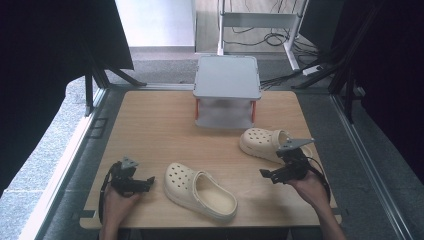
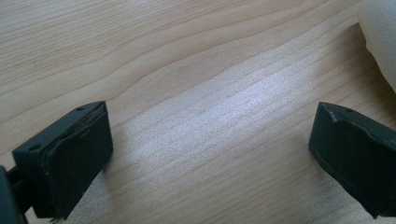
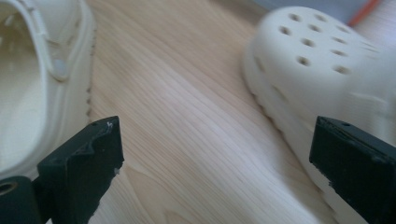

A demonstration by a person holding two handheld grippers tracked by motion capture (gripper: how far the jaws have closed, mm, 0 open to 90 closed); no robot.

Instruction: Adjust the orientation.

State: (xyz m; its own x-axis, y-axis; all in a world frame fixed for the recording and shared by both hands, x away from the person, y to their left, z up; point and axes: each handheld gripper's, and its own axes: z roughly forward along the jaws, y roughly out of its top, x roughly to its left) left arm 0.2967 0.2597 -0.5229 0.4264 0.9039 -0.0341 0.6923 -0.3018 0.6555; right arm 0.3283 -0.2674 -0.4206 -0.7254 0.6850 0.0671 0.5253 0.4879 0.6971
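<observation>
Two cream clogs with holes in the toes lie on the wooden table (image 1: 150, 125). The near clog (image 1: 200, 191) rests front centre, toe pointing left; the far clog (image 1: 262, 144) lies to the right, partly hidden behind my right gripper. My left gripper (image 1: 148, 183) sits low at the front left, open and empty, its jaws pointing at the near clog's toe (image 2: 380, 37). My right gripper (image 1: 265, 174) is open and empty too, between the near clog (image 3: 32, 84) on its left and the far clog (image 3: 317, 74) on its right.
A small grey two-tier rack (image 1: 227, 90) with orange posts stands at the back centre of the table. Bare wood spreads across the left half and centre. Beyond the table are metal frame legs, cables and dark curtains.
</observation>
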